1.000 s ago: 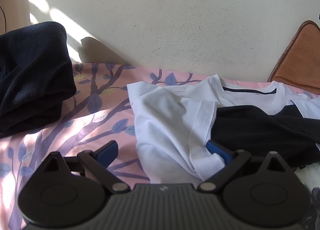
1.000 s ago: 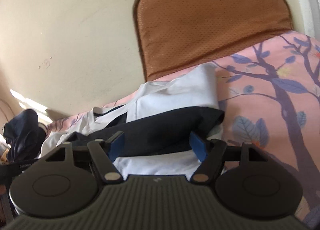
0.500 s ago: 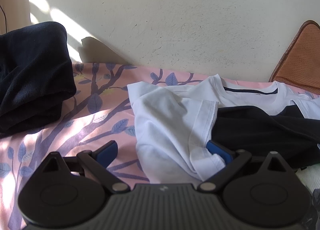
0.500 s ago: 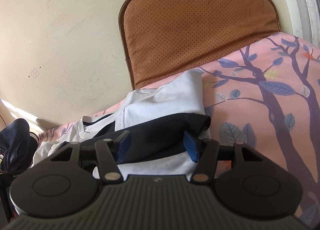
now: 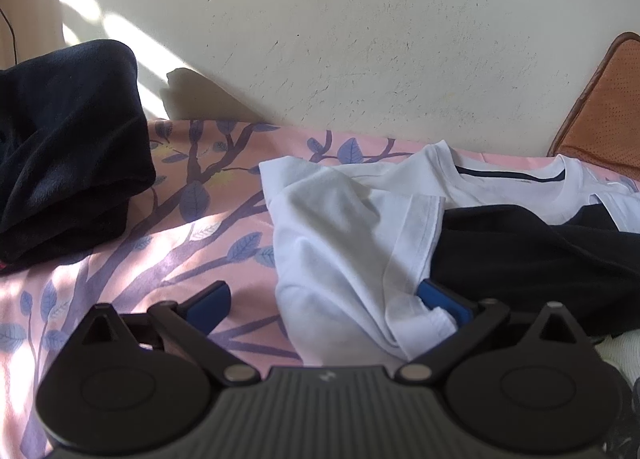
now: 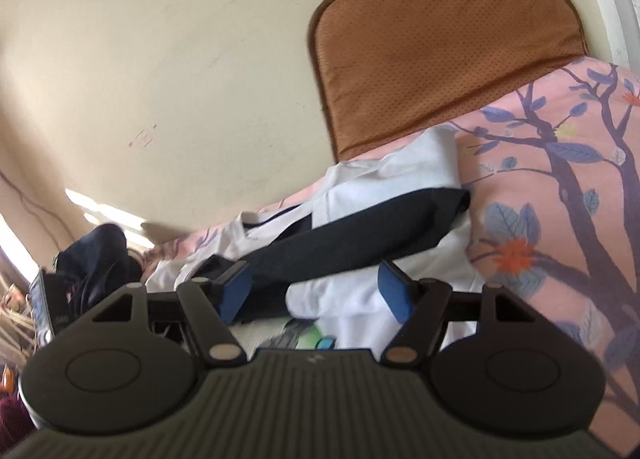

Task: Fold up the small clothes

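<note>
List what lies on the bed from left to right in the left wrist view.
Dark folded garment → bare pink leaf-print sheet → white T-shirt → black garment lying over the shirt → brown cushion at the wall.

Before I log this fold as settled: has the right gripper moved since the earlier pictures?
Yes. The right gripper, its jaws just reopened, has backed away: the brown perforated cushion against the wall has shifted rightward and looks smaller, and the white and dark clothes look farther off.

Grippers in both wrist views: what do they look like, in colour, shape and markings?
Both look alike. The left gripper and right gripper each have a dark grey ribbed body with a small pale logo, two round black discs with triangular cut-outs, black linkage arms with silver pivot pins, and blue finger pads. No cables, hands or sleeves show.
</note>
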Tool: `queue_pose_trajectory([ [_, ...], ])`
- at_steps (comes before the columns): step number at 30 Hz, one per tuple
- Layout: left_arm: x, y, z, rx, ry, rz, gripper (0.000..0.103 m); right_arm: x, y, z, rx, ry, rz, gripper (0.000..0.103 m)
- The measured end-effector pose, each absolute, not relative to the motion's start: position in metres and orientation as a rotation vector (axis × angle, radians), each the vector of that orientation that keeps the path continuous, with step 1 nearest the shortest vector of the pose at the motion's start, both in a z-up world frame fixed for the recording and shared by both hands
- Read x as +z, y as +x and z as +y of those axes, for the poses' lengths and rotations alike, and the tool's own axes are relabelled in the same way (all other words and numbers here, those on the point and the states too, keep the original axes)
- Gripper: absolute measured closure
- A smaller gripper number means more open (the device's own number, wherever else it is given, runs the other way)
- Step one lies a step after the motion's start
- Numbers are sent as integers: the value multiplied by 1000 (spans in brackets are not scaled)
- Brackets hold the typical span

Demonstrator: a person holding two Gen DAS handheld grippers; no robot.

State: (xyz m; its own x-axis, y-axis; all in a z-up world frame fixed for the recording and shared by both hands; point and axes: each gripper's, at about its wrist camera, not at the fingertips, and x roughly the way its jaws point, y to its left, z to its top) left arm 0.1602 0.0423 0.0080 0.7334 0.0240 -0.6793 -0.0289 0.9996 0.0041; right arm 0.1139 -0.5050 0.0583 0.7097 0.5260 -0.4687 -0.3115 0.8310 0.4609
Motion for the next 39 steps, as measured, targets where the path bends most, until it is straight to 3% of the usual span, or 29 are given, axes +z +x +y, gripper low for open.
queue_pose_trajectory([
  [5, 8, 160, 43, 28, -16, 751, 0, 49, 74, -512, 461, 288, 731, 30],
  [6, 9, 158, 45, 18, -15, 754, 0, 45, 70, -516, 432, 270, 744, 33],
  [13, 48, 72, 96, -118, -17, 711, 1, 85, 18, -552, 484, 277, 641, 33],
  [16, 59, 6, 127, -198, -39, 745, 19, 95, -9, -565, 543, 241, 613, 33],
  [17, 59, -15, 135, -235, -61, 780, 33, 94, -18, -569, 566, 228, 613, 33],
  [18, 57, -35, 142, -271, -78, 813, 40, 93, -28, -573, 584, 214, 616, 33],
  [20, 52, -79, 147, -319, -85, 848, 40, 84, -48, -581, 586, 177, 625, 41],
  [22, 44, -116, 147, -364, -101, 882, 40, 72, -65, -587, 565, 154, 651, 60],
  [23, 39, -128, 147, -384, -122, 907, 40, 66, -72, -593, 561, 162, 666, 62],
  [31, 34, -184, 139, -433, -129, 930, 42, 41, -115, -623, 513, 210, 693, 61],
  [34, 31, -193, 129, -408, -81, 928, 63, 35, -123, -626, 525, 217, 698, 61],
  [35, 31, -193, 126, -415, -76, 929, 83, 34, -127, -625, 538, 215, 689, 61],
  [36, 30, -192, 123, -431, -81, 944, 96, 33, -129, -622, 547, 210, 685, 67],
  [37, 28, -190, 122, -443, -102, 955, 96, 31, -130, -618, 559, 198, 687, 86],
  [39, 30, -187, 126, -467, -164, 959, 96, 31, -134, -614, 584, 185, 679, 91],
])
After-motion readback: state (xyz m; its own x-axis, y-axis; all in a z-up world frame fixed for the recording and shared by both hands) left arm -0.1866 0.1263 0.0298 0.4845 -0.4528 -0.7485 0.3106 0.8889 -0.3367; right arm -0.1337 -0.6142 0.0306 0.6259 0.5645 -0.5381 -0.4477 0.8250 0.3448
